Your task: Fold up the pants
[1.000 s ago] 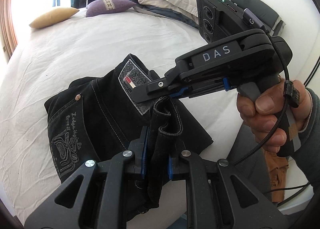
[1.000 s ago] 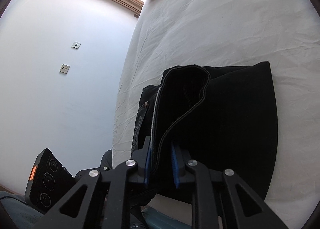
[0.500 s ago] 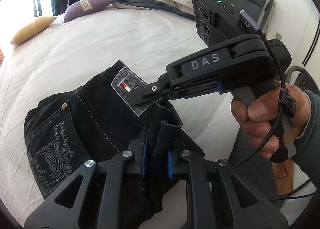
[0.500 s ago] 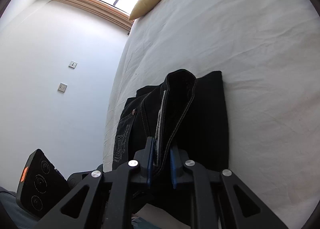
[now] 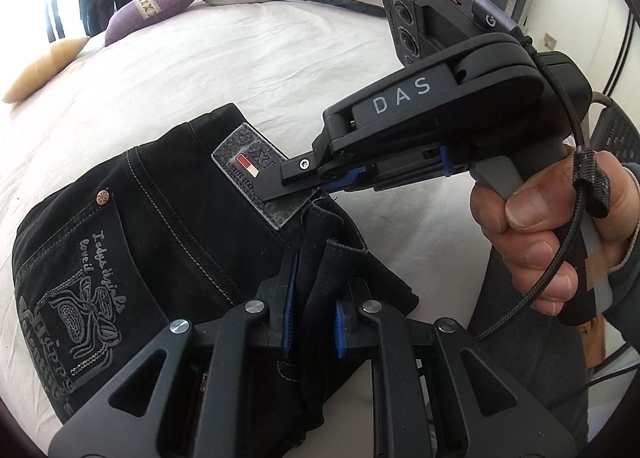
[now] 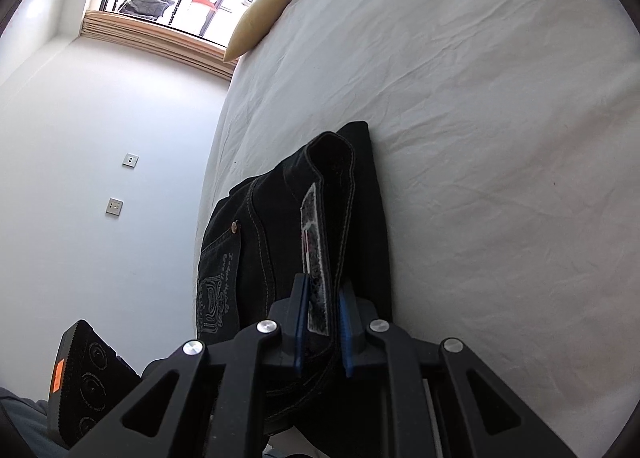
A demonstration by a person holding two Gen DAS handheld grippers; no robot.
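The left claw (image 5: 312,322), low in the centre of the left wrist view, is clamped on a bunched edge of the black pants (image 5: 132,242). The right claw (image 6: 322,332), low in the centre of the right wrist view, is clamped on the waistband beside the grey label patch (image 6: 316,258). In the left wrist view the same claw reaches in from the right, held by the person's hand (image 5: 548,242).

The bed (image 6: 500,138), covered in a white sheet, fills most of both views. The pants lie on it, folded into a compact stack; in the left view they sit at lower left, an embroidered back pocket (image 5: 76,290) facing up. A purple cushion (image 5: 148,10) and a yellow cushion (image 5: 44,66) rest at upper left.

The step appears to be laying the gripped end down onto the stack to finish a fold. The next move probably calls for lowering both edges evenly, then releasing without dragging the layers.
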